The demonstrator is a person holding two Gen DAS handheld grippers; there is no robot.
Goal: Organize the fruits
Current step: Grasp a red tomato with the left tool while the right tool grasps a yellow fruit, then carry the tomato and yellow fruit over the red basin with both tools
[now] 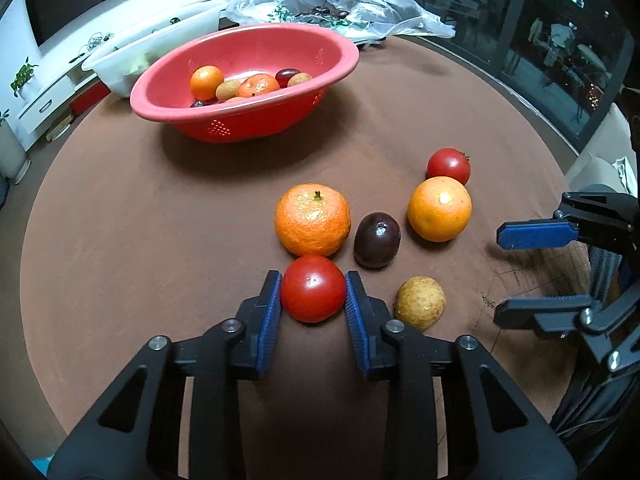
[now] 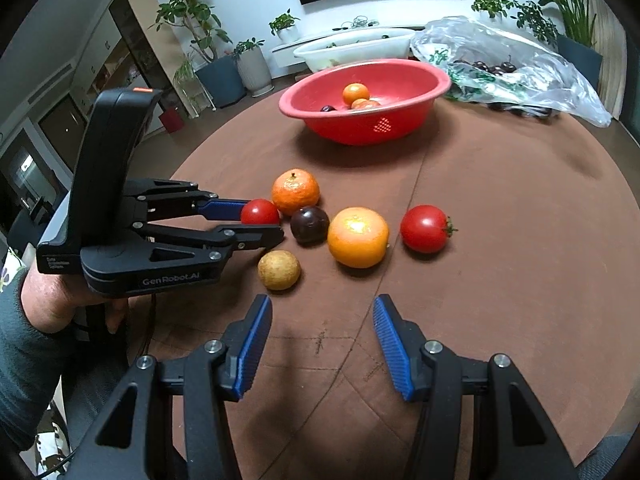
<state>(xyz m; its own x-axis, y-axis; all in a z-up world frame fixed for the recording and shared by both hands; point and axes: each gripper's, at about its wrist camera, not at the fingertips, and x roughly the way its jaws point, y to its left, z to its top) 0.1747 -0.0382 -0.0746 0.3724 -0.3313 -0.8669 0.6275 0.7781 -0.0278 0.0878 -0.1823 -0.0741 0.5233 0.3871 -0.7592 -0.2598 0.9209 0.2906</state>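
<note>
My left gripper (image 1: 313, 290) is shut on a red tomato (image 1: 313, 289), low at the brown table; it also shows in the right wrist view (image 2: 262, 224), tomato (image 2: 260, 212) between its pads. Just beyond the tomato lie a mandarin (image 1: 313, 219), a dark plum (image 1: 377, 240), an orange (image 1: 439, 209), a second tomato (image 1: 448, 165) and a tan round fruit (image 1: 420, 302). The red colander bowl (image 1: 280, 116) at the back holds several fruits. My right gripper (image 2: 322, 320) is open and empty, hovering short of the tan fruit (image 2: 279, 270) and orange (image 2: 358, 237).
A white tub (image 1: 120, 68) stands behind the red bowl. A clear plastic bag (image 2: 516, 68) with dark cherries lies at the table's back right. The round table's edge (image 1: 28, 248) curves close on the left.
</note>
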